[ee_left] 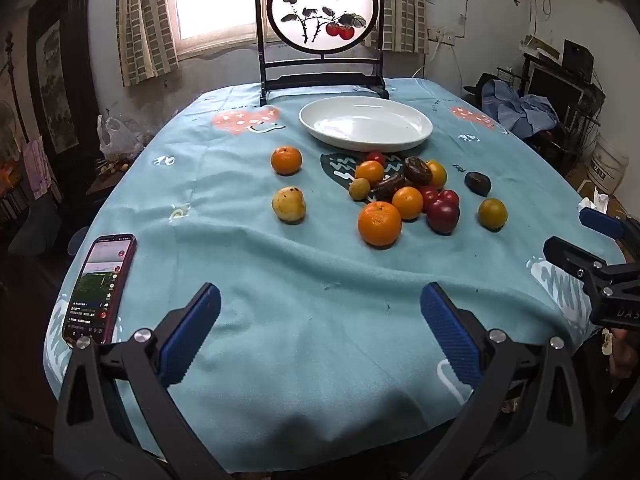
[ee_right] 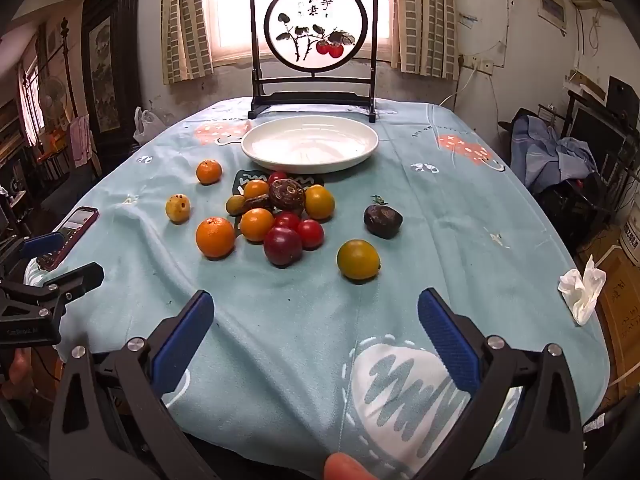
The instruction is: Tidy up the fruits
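**Two spread hand-held grippers before scattered fruit and a bare plate**

The left hand-held gripper [ee_left: 320, 330] is shown with its blue-padded fingers spread wide, nothing between them, held low over the near edge of the bench [ee_left: 304, 304]. The right hand-held gripper [ee_right: 316, 332] is likewise spread and grips nothing; it is seen beside the left one, at the bench's near right side. A blue patterned cloth [ee_right: 460, 216] is laid over the bench.

Beyond the grippers, the fruit is grouped at mid-bench. A large orange [ee_left: 379, 224] lies nearest on the left of the cluster, touching a smaller orange [ee_left: 407, 203]. A dark red plum [ee_left: 443, 216] and red tomatoes [ee_right: 310, 233] are packed just beside these. A yellow-green fruit [ee_right: 358, 259] lies apart on the right, and a dark wrinkled fruit [ee_right: 383, 221] is set apart behind it. A spotted yellow pear [ee_left: 289, 204] and a lone orange [ee_left: 286, 160] are placed apart on the left.

A white oval plate [ee_left: 416, 138] stands behind the cluster, holding no fruit. A framed round screen painted with red fruit [ee_left: 322, 6] stands upright at the far edge. A phone [ee_left: 100, 288] with a lit screen lies at the near left edge; a crumpled tissue [ee_right: 582, 290] rests at the right edge.
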`<act>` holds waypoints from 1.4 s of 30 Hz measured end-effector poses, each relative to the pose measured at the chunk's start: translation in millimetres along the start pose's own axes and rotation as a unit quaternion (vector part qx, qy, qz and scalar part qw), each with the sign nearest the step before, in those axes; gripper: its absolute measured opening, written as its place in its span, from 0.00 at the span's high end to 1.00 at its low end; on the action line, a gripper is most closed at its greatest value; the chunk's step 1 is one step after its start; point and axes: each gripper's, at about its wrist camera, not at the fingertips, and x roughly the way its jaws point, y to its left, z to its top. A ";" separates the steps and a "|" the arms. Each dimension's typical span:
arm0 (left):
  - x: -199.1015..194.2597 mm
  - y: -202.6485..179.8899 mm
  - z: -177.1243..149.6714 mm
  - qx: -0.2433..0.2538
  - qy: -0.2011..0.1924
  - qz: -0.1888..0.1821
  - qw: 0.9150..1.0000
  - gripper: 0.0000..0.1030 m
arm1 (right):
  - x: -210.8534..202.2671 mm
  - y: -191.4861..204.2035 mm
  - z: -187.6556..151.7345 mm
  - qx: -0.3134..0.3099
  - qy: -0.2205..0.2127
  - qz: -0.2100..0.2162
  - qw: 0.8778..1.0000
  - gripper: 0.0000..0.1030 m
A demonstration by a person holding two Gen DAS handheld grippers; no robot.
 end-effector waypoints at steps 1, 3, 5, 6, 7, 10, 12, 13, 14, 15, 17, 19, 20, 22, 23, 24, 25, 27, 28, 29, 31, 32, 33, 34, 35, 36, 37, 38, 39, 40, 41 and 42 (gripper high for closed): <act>0.7 0.2 0.1 0.000 0.005 -0.003 1.000 0.02 | -0.1 0.1 0.1 0.000 -0.001 0.001 1.000 0.01; 2.1 1.4 0.3 -0.001 0.015 -0.008 1.000 0.02 | -0.2 0.5 0.5 0.000 -0.001 0.002 1.000 0.01; 3.1 3.8 6.9 -0.001 0.022 -0.006 1.000 0.02 | -0.9 1.1 0.5 -0.002 -0.002 0.002 1.000 0.01; 5.0 -0.4 0.7 0.005 0.010 0.005 1.000 0.02 | -1.2 1.3 0.3 -0.004 -0.002 0.002 1.000 0.01; 5.8 -0.5 0.9 0.005 0.011 0.004 1.000 0.02 | -1.4 1.3 0.0 -0.005 -0.002 0.001 1.000 0.01; 6.1 0.3 1.6 0.006 0.014 0.005 1.000 0.02 | -3.5 -0.1 -2.3 -0.007 -0.002 -0.002 1.000 0.01; 7.0 0.1 1.3 0.006 0.014 0.005 1.000 0.02 | -7.5 -3.0 -4.9 -0.007 -0.003 -0.003 1.000 0.01; 7.7 0.3 1.6 0.006 0.013 0.006 1.000 0.02 | -5.1 0.6 -4.7 -0.006 -0.003 0.000 1.000 0.01; 8.7 0.4 2.0 0.006 0.014 0.007 1.000 0.02 | -4.5 2.2 -0.4 -0.007 0.001 0.002 1.000 0.01; 10.0 0.5 2.7 0.006 0.015 0.008 1.000 0.02 | -4.5 2.0 -0.9 -0.007 0.001 0.001 1.000 0.01; 6.2 -1.9 -0.1 0.005 0.013 0.011 1.000 0.02 | -2.3 1.5 -1.2 -0.007 0.002 0.002 1.000 0.01; 6.7 -1.5 0.1 0.004 0.013 0.010 1.000 0.02 | -1.8 1.0 -1.8 -0.007 0.002 0.002 1.000 0.01; 6.9 -1.5 0.2 0.004 0.013 0.011 1.000 0.02 | -1.6 0.6 -2.1 -0.006 0.002 0.002 1.000 0.01; 6.7 -1.7 -0.6 0.005 0.013 0.012 1.000 0.02 | -2.2 1.7 -1.7 -0.007 0.001 0.001 1.000 0.01; 7.0 -1.8 -0.8 0.006 0.014 0.013 1.000 0.02 | -2.0 1.7 -2.1 -0.007 0.001 0.001 1.000 0.01; 7.4 -1.9 -0.9 0.007 0.014 0.013 1.000 0.02 | -2.3 1.3 -1.4 -0.008 0.001 0.000 1.000 0.01; 7.8 -1.9 -1.1 0.008 0.014 0.014 1.000 0.02 | -2.1 1.3 -1.7 -0.008 0.001 0.001 1.000 0.01; 8.4 -1.6 -1.5 0.009 0.015 0.014 1.000 0.02 | -2.3 0.8 -1.2 -0.008 0.002 0.001 1.000 0.01; 8.6 -1.5 -1.6 0.009 0.016 0.014 1.000 0.02 | -1.8 0.7 -1.6 -0.008 0.002 0.001 1.000 0.01; 8.6 -1.2 -1.8 0.009 0.016 0.014 1.000 0.02 | -1.3 0.5 -1.9 -0.007 0.002 0.001 1.000 0.01; 8.1 -1.1 -3.5 0.008 0.014 0.013 1.000 0.02 | -1.8 0.1 -1.9 -0.007 0.002 0.002 1.000 0.01; 9.0 -3.0 -2.2 0.008 0.015 0.014 1.000 0.02 | -1.4 0.1 -2.2 -0.008 0.002 0.002 1.000 0.01; 9.5 -3.0 -2.5 0.008 0.015 0.014 1.000 0.02 | -1.0 0.1 -2.5 -0.008 0.003 0.002 1.000 0.01; 9.9 -3.1 -2.8 0.008 0.016 0.013 1.000 0.02 | -0.6 0.0 -2.9 -0.008 0.003 0.002 1.000 0.01; 10.4 -3.2 -3.1 0.007 0.016 0.013 1.000 0.02 | -0.2 0.0 -3.2 -0.007 0.003 0.002 1.000 0.01; 10.9 -3.4 -3.5 0.008 0.016 0.013 1.000 0.02 | 0.2 0.0 -3.5 -0.007 0.004 0.002 1.000 0.01; 11.5 -3.6 -4.0 0.008 0.017 0.014 1.000 0.02 | 0.6 -0.1 -3.8 -0.007 0.004 0.002 1.000 0.01; 12.0 -3.8 -4.4 0.008 0.017 0.014 1.000 0.02 | 0.8 -0.1 -4.2 -0.006 0.004 0.003 1.000 0.01; 12.5 -4.0 -4.9 0.008 0.017 0.014 1.000 0.02 | 0.9 -0.1 -4.5 -0.006 0.004 0.003 1.000 0.01; 12.9 -4.1 -5.4 0.008 0.018 0.014 1.000 0.02 | 1.0 0.0 -4.8 -0.006 0.004 0.003 1.000 0.01; 11.1 -3.8 -5.4 0.009 0.017 0.014 1.000 0.02 | 1.2 -1.2 -2.1 -0.006 0.004 0.002 1.000 0.01; 10.7 -3.1 -3.2 0.008 0.017 0.014 1.000 0.02 | 1.1 -1.2 -1.9 -0.006 0.004 0.002 1.000 0.01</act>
